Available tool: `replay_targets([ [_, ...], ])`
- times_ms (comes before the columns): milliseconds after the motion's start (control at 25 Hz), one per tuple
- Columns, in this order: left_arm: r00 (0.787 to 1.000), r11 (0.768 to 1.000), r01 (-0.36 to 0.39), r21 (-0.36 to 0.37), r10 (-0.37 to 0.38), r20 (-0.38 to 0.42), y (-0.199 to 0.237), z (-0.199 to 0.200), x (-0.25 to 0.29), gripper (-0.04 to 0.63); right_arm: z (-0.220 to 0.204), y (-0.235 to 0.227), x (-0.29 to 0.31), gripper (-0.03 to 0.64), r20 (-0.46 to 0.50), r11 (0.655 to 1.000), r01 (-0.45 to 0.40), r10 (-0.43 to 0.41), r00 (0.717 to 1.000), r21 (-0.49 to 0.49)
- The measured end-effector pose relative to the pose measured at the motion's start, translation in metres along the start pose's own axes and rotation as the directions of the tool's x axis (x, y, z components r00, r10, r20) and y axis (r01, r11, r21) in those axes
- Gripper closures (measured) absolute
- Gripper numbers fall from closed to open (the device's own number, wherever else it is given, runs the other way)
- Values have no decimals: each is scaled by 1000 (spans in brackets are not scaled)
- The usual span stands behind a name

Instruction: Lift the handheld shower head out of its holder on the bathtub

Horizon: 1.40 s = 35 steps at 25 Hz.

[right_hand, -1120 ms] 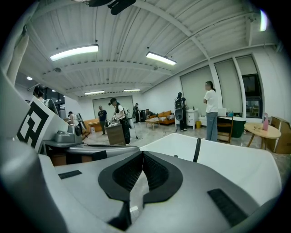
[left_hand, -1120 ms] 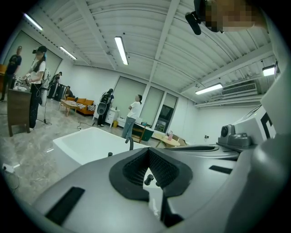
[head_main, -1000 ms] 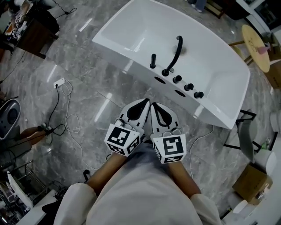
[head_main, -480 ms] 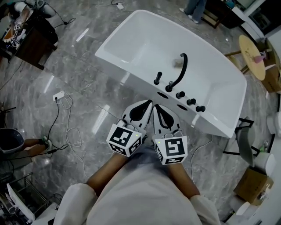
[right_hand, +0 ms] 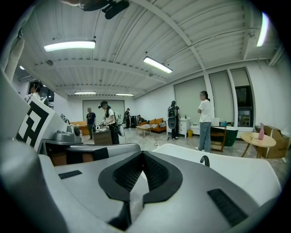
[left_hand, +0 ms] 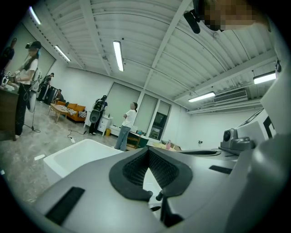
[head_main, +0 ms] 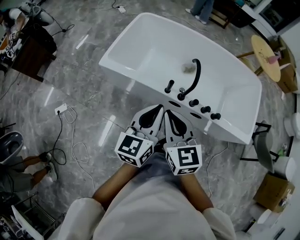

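Note:
The white bathtub (head_main: 140, 42) stands on the grey marble floor, seen in the head view. On its near rim a short black handheld shower head (head_main: 169, 86) stands upright in its holder, left of the curved black spout (head_main: 193, 77) and a row of black knobs (head_main: 205, 109). My left gripper (head_main: 158, 109) and right gripper (head_main: 167, 113) are held side by side, both shut and empty, their tips just short of the tub's rim below the shower head. In the left gripper view the shut left gripper (left_hand: 146, 151) points at the tub (left_hand: 77, 152). The right gripper (right_hand: 143, 154) shows the spout (right_hand: 205, 160) ahead.
Cables (head_main: 70, 140) and a power strip (head_main: 61, 109) lie on the floor to the left. A round wooden table (head_main: 265, 56), a dark chair (head_main: 262, 150) and a cardboard box (head_main: 272, 190) stand at the right. A person's legs (head_main: 202, 9) are beyond the tub.
Both grippers have moved forward together toward the tub's near rim, staying shut. The tub and its black fittings now sit closer to the gripper tips in the head view.

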<state>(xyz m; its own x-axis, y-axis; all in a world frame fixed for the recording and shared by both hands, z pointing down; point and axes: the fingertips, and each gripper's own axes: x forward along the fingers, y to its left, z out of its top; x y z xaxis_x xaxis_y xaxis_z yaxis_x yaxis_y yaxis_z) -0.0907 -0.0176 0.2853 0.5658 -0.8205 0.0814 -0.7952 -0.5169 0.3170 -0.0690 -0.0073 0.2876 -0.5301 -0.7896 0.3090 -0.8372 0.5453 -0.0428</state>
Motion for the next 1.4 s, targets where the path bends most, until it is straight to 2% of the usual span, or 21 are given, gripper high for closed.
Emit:
replay_targets([
  [200,1000,1000,12,3,-12,-4,14,8,18,589,11,-10,19,598,11,1000,14,-14,1000,1],
  [520,999,1000,1,-10,-1,-37,22,-5,30,589,-2,-19,30,598,-12,999,12,-12,1000,34],
  [1400,990,997,-58,-51,51,-130,69,-40,129,589,-31,-95,109,598,-108,996,-13,22,994,84],
])
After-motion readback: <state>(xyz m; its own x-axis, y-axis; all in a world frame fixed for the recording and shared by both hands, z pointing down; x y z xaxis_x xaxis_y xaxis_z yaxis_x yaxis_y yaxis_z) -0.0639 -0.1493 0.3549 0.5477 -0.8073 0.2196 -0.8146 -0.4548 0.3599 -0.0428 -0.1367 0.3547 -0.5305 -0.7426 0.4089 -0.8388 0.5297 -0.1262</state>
